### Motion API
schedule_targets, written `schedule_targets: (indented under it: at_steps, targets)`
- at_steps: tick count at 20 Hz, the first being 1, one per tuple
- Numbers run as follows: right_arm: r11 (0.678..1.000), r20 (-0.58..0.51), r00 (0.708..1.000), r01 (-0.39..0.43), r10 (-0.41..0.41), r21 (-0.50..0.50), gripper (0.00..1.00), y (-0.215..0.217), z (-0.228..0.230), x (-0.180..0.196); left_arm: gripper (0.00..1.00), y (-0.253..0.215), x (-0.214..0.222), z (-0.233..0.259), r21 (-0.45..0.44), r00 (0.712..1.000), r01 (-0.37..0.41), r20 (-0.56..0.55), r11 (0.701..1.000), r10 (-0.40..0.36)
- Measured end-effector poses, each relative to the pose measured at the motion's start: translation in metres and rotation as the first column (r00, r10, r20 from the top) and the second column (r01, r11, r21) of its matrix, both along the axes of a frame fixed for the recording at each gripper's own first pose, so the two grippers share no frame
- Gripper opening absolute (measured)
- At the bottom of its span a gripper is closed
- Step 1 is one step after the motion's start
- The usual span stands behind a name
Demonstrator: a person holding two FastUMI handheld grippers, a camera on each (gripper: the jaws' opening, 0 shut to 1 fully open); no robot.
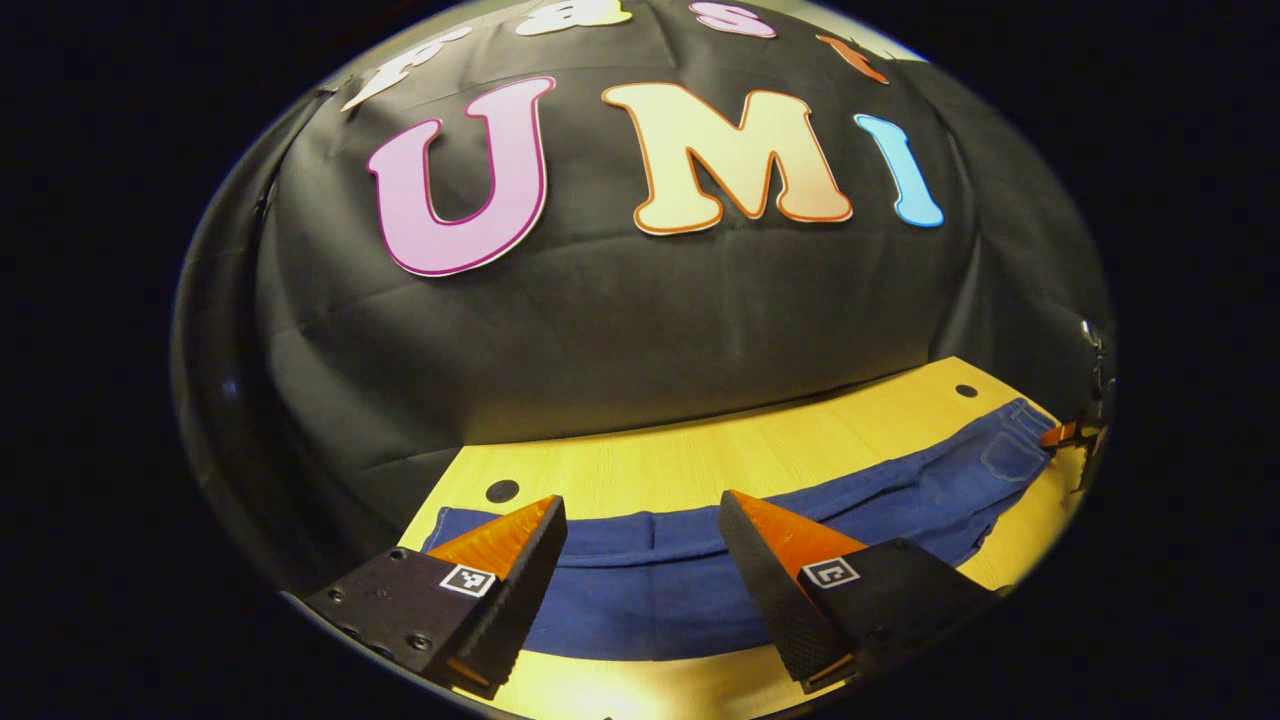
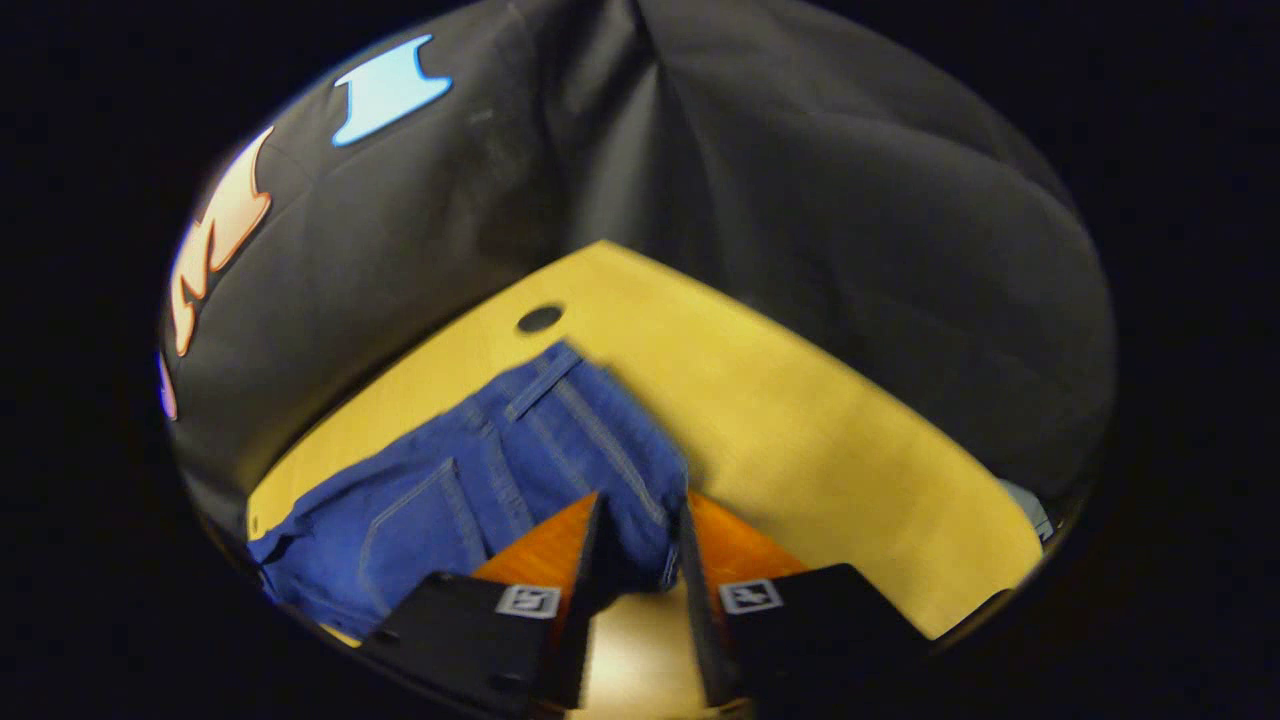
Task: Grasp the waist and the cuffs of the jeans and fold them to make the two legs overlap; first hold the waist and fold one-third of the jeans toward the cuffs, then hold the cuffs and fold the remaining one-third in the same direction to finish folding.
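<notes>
— Across the yellow wooden tabletop (image 1: 700, 460), where do the blue denim jeans (image 1: 680, 580) lie?
— Flat, lengthwise. The left tongs (image 1: 640, 570) hover wide apart above the legs.
— And the right tongs (image 2: 640, 560)?
— Narrow, with the waist edge between their fingers.

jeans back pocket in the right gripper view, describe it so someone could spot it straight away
Start at the yellow wooden table in front of the black cloth wall. Blue jeans lie across its near left part, waist end between the right gripper jaws. The back pocket is the stitched outline left of the jaws, the only closed seam shape on the denim.
</notes>
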State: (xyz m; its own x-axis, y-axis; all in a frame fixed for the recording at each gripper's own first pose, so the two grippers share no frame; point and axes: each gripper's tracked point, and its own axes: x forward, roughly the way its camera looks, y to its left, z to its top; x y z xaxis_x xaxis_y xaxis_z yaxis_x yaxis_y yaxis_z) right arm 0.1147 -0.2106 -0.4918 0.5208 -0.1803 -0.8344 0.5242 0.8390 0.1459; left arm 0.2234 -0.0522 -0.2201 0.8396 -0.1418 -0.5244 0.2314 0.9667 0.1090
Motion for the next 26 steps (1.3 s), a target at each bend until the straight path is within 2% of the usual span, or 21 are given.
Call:
schedule_targets:
  at_steps: [2, 4, 7, 8, 9, 10, 11, 13, 17, 21, 24, 26]
  targets:
    - [0.999, 0.007, 0.999, -0.041, 0.042, -0.009, 0.37, 0.003, 0.0, 0.0, 0.95, -0.004, -0.004, -0.003, -0.003, 1.0, -0.007, -0.014, 1.0, 0.006]
    - [0.999, 0.017, 0.999, -0.043, 0.043, -0.014, 0.06, -0.004, 0.007, -0.002, 0.95, -0.007, -0.006, -0.003, -0.003, 1.0, -0.014, -0.024, 1.0, 0.014]
    - [0.999, 0.012, 1.0, -0.001, 0.001, -0.033, 0.06, -0.023, 0.023, -0.007, 0.95, -0.006, -0.011, -0.003, -0.003, 0.999, -0.021, -0.031, 1.0, 0.021]
    - [0.999, 0.016, 1.0, -0.007, 0.008, -0.032, 0.02, -0.023, 0.034, -0.008, 0.95, -0.006, -0.011, -0.002, -0.009, 0.999, -0.022, -0.031, 1.0, 0.021]
    - [0.999, 0.029, 1.0, -0.01, 0.011, -0.04, 0.05, -0.018, 0.046, -0.006, 0.95, -0.004, -0.012, -0.002, -0.017, 0.999, -0.023, -0.033, 1.0, 0.022]
    - [0.998, 0.047, 0.999, -0.022, 0.025, -0.059, 0.02, 0.001, 0.068, -0.007, 0.95, 0.0, -0.012, -0.002, -0.024, 0.999, -0.026, -0.034, 0.999, 0.025]
    - [0.995, 0.081, 0.996, -0.036, 0.043, -0.091, 0.05, 0.014, 0.098, -0.001, 0.95, 0.004, -0.012, -0.003, -0.034, 0.999, -0.031, -0.034, 0.999, 0.03]
    - [0.99, 0.17, 0.982, -0.056, 0.079, -0.133, 0.05, 0.044, 0.162, -0.005, 0.95, 0.016, -0.012, -0.004, -0.055, 0.999, -0.04, -0.03, 0.998, 0.038]
    - [0.976, 0.327, 0.932, -0.099, 0.159, -0.193, 0.05, 0.108, 0.293, -0.009, 0.95, 0.038, -0.009, -0.003, -0.096, 1.0, -0.004, -0.021, 0.995, 0.002]
    - [0.956, 0.438, 0.857, -0.188, 0.271, -0.224, 0.05, 0.176, 0.402, -0.046, 0.95, 0.071, -0.007, -0.005, -0.108, 1.0, 0.027, -0.012, 0.994, -0.029]
    - [0.933, 0.484, 0.8, -0.27, 0.354, -0.236, 0.05, 0.19, 0.439, -0.089, 0.95, 0.096, -0.012, -0.01, -0.135, 0.999, 0.031, -0.031, 0.99, -0.035]
    - [0.913, 0.479, 0.777, -0.337, 0.408, -0.23, 0.05, 0.176, 0.43, -0.115, 0.95, 0.114, -0.017, -0.014, -0.143, 0.999, 0.025, -0.042, 0.989, -0.031]
